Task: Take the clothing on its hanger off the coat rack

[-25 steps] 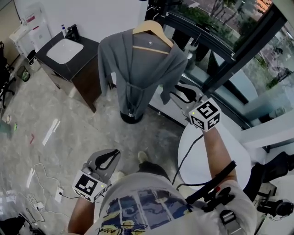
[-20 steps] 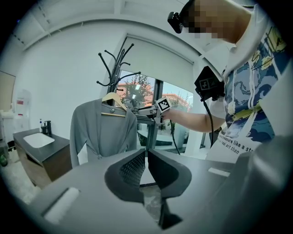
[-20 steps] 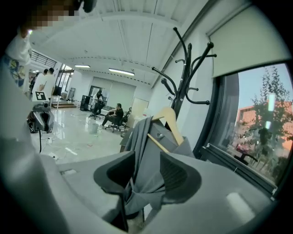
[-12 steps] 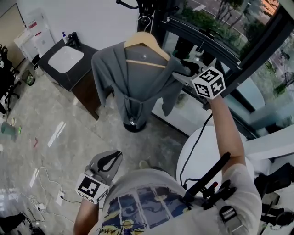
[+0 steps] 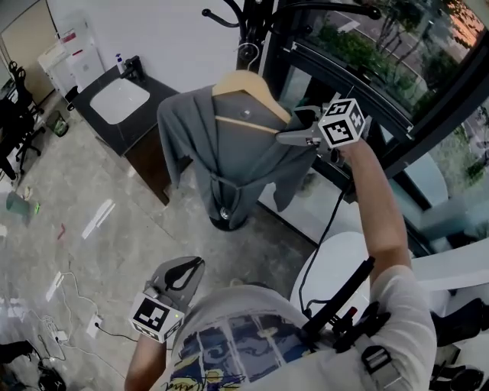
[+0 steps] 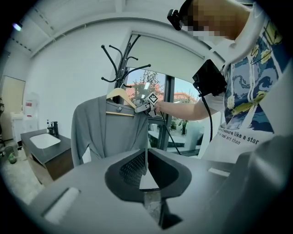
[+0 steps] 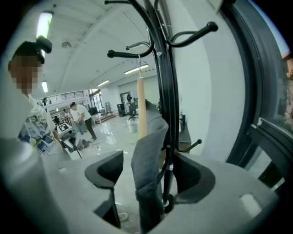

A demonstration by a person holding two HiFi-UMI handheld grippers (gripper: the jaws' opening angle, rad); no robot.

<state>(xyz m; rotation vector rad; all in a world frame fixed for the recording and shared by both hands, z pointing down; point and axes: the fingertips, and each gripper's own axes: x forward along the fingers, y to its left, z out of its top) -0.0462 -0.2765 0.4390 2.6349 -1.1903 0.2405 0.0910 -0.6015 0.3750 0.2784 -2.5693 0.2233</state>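
A grey robe point(image 5: 229, 153) hangs on a wooden hanger point(image 5: 244, 88) hooked onto the black coat rack point(image 5: 248, 23). My right gripper point(image 5: 294, 131) is raised to the hanger's right shoulder. Its jaws are opening, and the robe's grey shoulder point(image 7: 149, 155) and the hanger's end point(image 7: 142, 107) stand between them without being pressed. The rack's pole point(image 7: 165, 91) runs just behind. My left gripper point(image 5: 183, 271) hangs low by my waist, shut and empty. From the left gripper view the robe point(image 6: 112, 132) shows at a distance.
A dark cabinet with a white sink point(image 5: 118, 99) stands left of the rack. The black window frame point(image 5: 367, 99) runs close behind the right gripper. A round white table point(image 5: 336, 260) sits by my right side. Cables point(image 5: 69, 305) lie on the floor at left.
My right gripper has risen from waist height to the hanger's right shoulder and its jaws have spread around the cloth. The left gripper has stayed low.
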